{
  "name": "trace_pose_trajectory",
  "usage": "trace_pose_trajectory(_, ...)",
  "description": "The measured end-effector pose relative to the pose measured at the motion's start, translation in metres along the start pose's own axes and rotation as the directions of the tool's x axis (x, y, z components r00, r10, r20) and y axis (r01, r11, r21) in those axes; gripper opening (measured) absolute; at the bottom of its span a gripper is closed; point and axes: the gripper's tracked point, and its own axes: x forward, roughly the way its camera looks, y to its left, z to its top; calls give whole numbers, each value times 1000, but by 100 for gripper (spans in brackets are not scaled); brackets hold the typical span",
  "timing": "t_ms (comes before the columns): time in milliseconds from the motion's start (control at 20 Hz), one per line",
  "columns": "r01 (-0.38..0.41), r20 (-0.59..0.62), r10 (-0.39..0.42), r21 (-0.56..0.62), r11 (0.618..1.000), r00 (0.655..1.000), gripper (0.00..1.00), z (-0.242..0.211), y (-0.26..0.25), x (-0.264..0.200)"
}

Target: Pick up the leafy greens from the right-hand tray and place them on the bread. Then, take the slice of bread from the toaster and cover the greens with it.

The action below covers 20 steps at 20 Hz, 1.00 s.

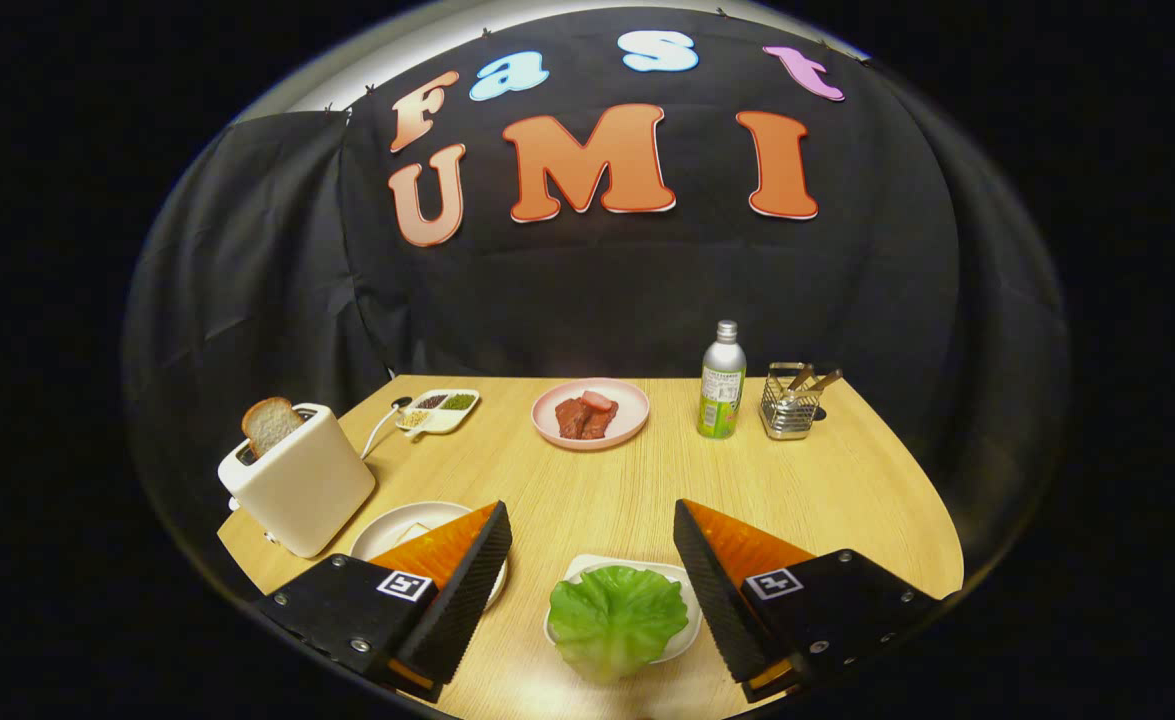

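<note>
Toaster (299, 487): left of the greens, farther off; bread slice (269, 424) upright in its slot
Plate (399, 524): left of the greens; half hidden behind the left finger, so any bread on it is hard to make out
Greens (615, 618): on a small tray (687, 625), between the fingers; likely light, floppy, tearable; best pinched at a ruffled edge
Jaws (592, 540): wide apart, holding nothing
Desk (847, 480): carries everything

We see a light wood-grain worktop (597, 490) with a rounded far edge. Creased black cloth (597, 290) forms the booth wall behind it. Light falls brightest on the near worktop.
</note>
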Motion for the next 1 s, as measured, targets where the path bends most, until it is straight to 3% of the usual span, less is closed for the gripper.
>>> trace_pose_trajectory(250,-39,-188,48,53,998,981,98,-38,8,23)
trace_pose_trajectory(550,-29,-344,26,-5,1000,939,97,-75,5,39)
trace_pose_trajectory(1000,-45,-564,2,-62,997,826,90,-131,1,50)
